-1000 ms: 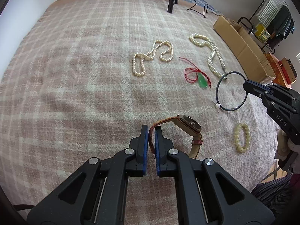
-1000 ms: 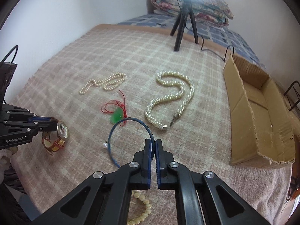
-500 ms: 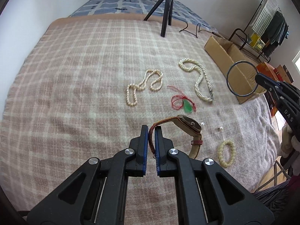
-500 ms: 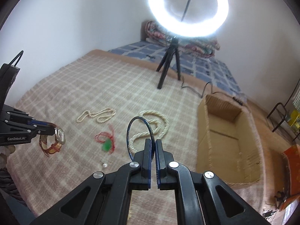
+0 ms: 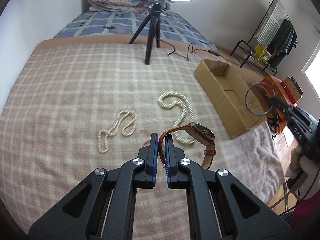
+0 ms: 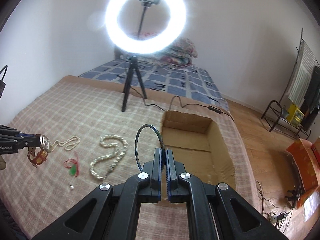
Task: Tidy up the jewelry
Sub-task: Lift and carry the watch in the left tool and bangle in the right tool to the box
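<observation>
Brown cardboard box [image 6: 192, 146] looks empty as far as its floor shows, so sorting seems barely begun. The left tongs [image 5: 161, 140] pinch the watch [image 5: 200, 134] by its strap, lifted above the bed [image 5: 60, 100]. The right tongs [image 6: 164, 154] clamp a blue hoop [image 6: 148, 140] near the box. Two pearl necklaces [image 6: 109, 156] and a red-corded green pendant [image 6: 73, 169] lie on the blanket.

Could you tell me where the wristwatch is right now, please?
The wristwatch hangs by its strap from the shut jaws of the left gripper, lifted above the blanket near the thick pearl necklace.
</observation>
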Available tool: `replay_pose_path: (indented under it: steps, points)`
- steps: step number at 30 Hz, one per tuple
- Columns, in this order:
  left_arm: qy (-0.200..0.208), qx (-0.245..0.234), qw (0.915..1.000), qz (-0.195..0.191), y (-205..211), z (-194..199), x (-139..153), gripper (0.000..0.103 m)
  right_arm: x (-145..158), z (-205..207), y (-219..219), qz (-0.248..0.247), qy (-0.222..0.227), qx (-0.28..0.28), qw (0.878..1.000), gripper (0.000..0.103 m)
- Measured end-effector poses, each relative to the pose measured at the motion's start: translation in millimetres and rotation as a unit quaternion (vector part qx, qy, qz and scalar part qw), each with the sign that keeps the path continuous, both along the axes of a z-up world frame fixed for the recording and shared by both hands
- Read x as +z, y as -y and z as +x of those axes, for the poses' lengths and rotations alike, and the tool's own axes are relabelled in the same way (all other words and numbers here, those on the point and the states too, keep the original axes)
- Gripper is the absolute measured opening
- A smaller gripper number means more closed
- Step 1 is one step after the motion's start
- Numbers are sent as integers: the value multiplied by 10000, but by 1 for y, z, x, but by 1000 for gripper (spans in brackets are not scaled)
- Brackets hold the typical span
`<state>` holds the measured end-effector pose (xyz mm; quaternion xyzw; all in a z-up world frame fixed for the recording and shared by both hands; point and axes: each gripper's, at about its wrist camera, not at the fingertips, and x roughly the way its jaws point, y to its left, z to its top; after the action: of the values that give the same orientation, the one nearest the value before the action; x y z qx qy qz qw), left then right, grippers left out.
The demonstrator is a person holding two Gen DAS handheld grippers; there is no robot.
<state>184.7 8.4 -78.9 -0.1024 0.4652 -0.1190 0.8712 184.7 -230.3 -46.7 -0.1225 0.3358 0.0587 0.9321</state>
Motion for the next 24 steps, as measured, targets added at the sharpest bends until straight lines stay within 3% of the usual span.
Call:
replay_pose_path:
  steps: [12,24]
  points:
    - [210,-383,9989,-178,72,58,17,5,-14,2,60,113,-234,-525,9983,1]
    - [341,-672,9969,-208,152,131,16,5,-28,12,83,370,-452,-817,9949,1]
